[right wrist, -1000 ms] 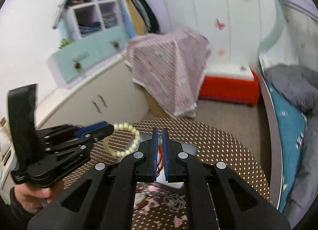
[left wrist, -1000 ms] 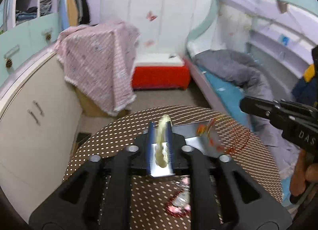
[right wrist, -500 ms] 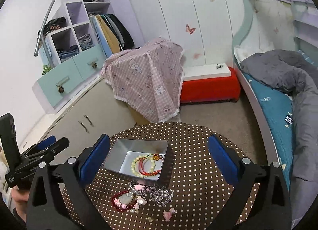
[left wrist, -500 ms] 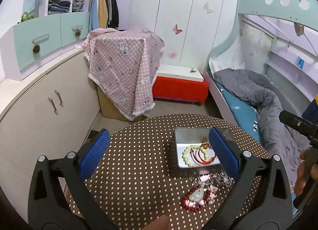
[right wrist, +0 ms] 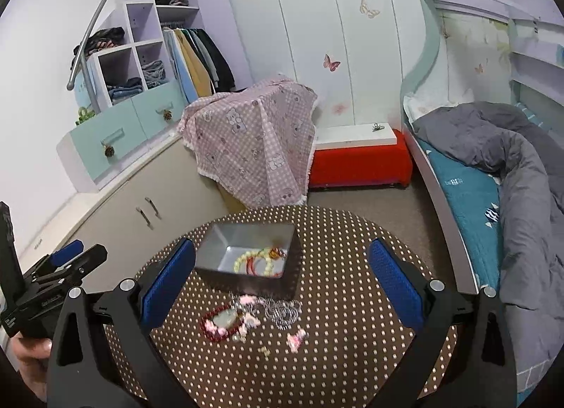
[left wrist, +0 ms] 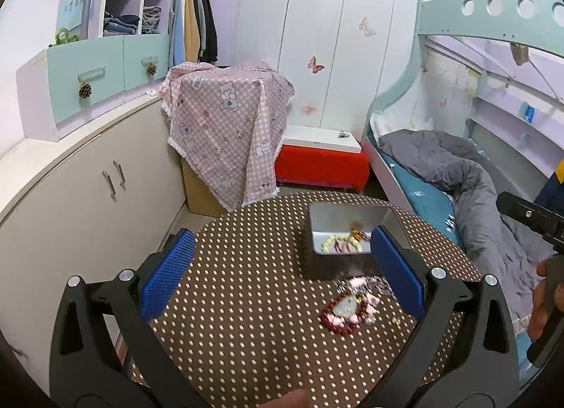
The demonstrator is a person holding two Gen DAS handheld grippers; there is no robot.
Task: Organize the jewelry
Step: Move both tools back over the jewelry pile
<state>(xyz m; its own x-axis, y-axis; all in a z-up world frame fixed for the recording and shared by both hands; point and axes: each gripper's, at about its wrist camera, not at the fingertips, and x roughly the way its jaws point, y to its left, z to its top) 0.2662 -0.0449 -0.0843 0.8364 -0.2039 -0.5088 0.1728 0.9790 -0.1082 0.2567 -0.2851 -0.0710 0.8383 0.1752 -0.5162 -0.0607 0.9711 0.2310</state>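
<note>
Hovering with both tongs, left tongs (left wrist: pixel 278 274) and right tongs (right wrist: pixel 280 281), spread wide, I'd drop straight onto the red bracelet (right wrist: pixel 220 323) lying at six o'clock of the tin (right wrist: pixel 246 256) on the table (right wrist: pixel 352 302), pinching one strand only.

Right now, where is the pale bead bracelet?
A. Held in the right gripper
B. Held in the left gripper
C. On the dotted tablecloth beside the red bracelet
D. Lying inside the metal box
D: the pale bead bracelet lies on the floor of the metal box next to a red bracelet, and both the left gripper and right gripper are open and empty.
</note>
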